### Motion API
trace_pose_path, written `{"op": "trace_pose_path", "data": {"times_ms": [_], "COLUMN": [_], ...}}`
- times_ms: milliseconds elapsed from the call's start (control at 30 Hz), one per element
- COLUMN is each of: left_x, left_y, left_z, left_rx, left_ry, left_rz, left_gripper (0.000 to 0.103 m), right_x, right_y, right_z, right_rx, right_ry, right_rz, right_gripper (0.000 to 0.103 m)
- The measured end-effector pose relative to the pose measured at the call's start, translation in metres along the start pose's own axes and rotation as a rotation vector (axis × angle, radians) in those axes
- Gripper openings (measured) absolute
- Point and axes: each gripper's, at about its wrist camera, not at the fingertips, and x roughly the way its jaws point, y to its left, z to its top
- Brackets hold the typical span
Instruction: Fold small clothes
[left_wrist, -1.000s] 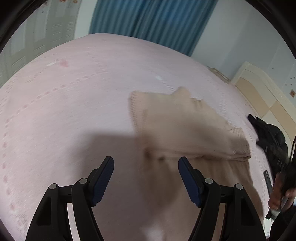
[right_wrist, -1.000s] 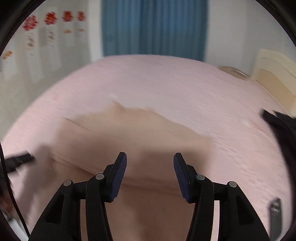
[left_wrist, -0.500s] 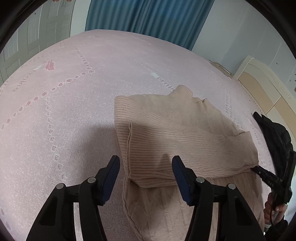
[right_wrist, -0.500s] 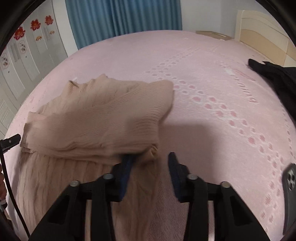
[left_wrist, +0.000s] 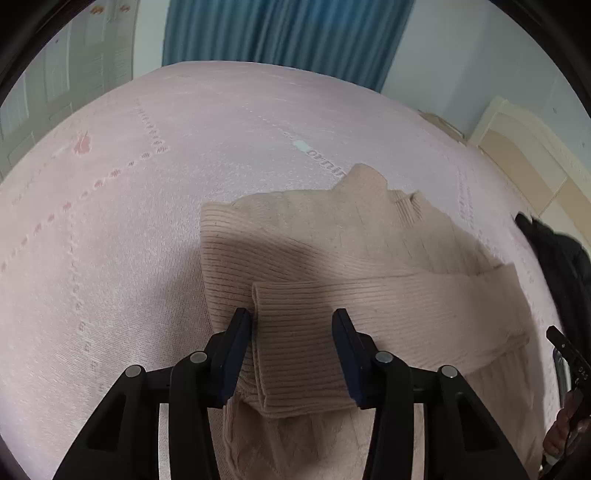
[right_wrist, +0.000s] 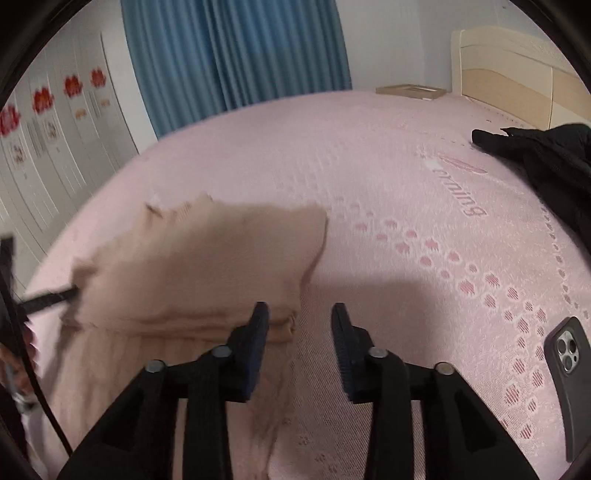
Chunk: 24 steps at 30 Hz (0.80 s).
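A beige ribbed sweater (left_wrist: 332, 258) lies on a pink bed (left_wrist: 110, 221), with one sleeve (left_wrist: 369, 314) folded across its body. The left gripper (left_wrist: 291, 350) has its jaws parted, and the sleeve's cuff end sits between them, the left jaw close against the cuff edge; the jaws are not closed on the fabric. In the right wrist view, the sweater (right_wrist: 199, 266) lies ahead and to the left of the right gripper (right_wrist: 299, 347), whose jaws are open and gripping nothing, with the sweater's folded corner just beside the left jaw. A black garment (right_wrist: 546, 162) lies far ahead to the right, and a phone (right_wrist: 569, 373) lies right of the jaws.
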Motion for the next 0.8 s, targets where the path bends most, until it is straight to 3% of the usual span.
{"op": "trace_pose_path", "data": {"times_ms": [100, 200, 233, 300, 367, 533, 633, 733, 800], "left_x": [0.006, 0.006, 0.004, -0.004, -0.006, 0.006, -0.004, -0.019, -0.032], "left_y": [-0.004, -0.004, -0.002, 0.003, 0.003, 0.007, 0.009, 0.003, -0.002], "left_z": [-0.003, 0.0, 0.003, 0.01, 0.014, 0.001, -0.008, -0.018, -0.028], "left_rx": [0.027, 0.042, 0.035, 0.023, 0.025, 0.01, 0.001, 0.033, 0.053], "left_ry": [-0.005, -0.042, -0.057, -0.107, -0.12, -0.051, -0.041, -0.024, -0.025], "left_rz": [0.037, 0.063, 0.045, 0.025, 0.015, 0.032, 0.002, 0.035, 0.057], "left_gripper": [0.04, 0.01, 0.008, 0.008, 0.008, 0.011, 0.027, 0.041, 0.041], "right_x": [0.014, 0.038, 0.05, 0.062, 0.059, 0.049, 0.03, 0.008, -0.009], "right_y": [0.004, 0.01, 0.011, 0.009, 0.006, 0.004, 0.005, 0.005, 0.006], "right_z": [0.012, 0.016, 0.015, 0.014, 0.015, 0.008, 0.004, -0.003, -0.009], "right_rx": [0.003, -0.002, -0.001, 0.02, 0.053, 0.049, 0.032, -0.001, -0.027], "right_ry": [0.012, 0.062, 0.099, 0.139, 0.121, 0.111, 0.099, 0.094, 0.088], "right_rz": [0.005, -0.044, -0.086, -0.081, -0.072, -0.07, -0.1, -0.135, -0.161], "right_gripper": [0.041, 0.041, 0.041, 0.041, 0.042, 0.043, 0.046, 0.046, 0.046]}}
